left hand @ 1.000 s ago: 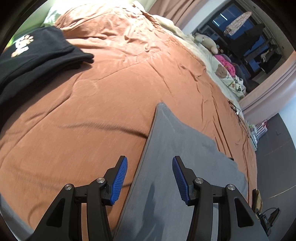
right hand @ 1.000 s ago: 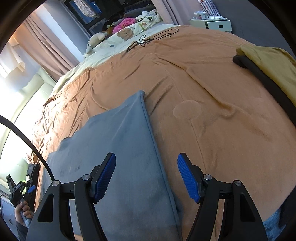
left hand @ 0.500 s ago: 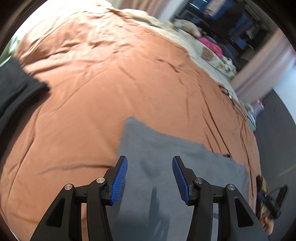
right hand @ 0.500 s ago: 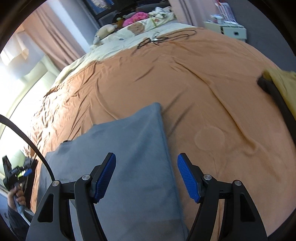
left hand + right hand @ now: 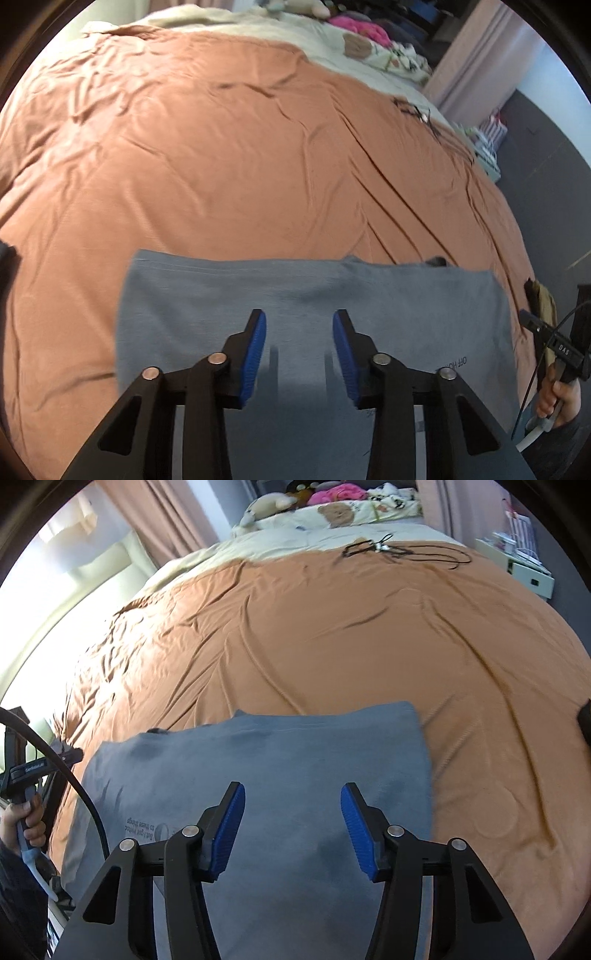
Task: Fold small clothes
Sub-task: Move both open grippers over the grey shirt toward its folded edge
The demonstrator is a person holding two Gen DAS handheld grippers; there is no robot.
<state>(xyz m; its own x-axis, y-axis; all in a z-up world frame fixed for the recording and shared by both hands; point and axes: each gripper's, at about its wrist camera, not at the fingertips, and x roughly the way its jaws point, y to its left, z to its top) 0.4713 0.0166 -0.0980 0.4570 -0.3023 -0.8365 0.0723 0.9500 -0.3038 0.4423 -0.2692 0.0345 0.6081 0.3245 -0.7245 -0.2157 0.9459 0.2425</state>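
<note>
Grey shirt [image 5: 306, 295] flat on my bed's orange cover [image 5: 221, 166].
Both tools, left [image 5: 299, 354] and right [image 5: 292, 829], have just been narrowing, unclenched, nothing between; only the right view shows the cable [image 5: 402, 550].

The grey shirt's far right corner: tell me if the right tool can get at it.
Probably yes. The right tool hangs open above the grey shirt, and the corner lies flat on the orange bedspread with nothing on or around it.

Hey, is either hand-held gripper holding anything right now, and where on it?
Nothing is held. The left hand-held gripper and right hand-held gripper, jaws just narrowing, hover open above the grey shirt on the bed.
</note>
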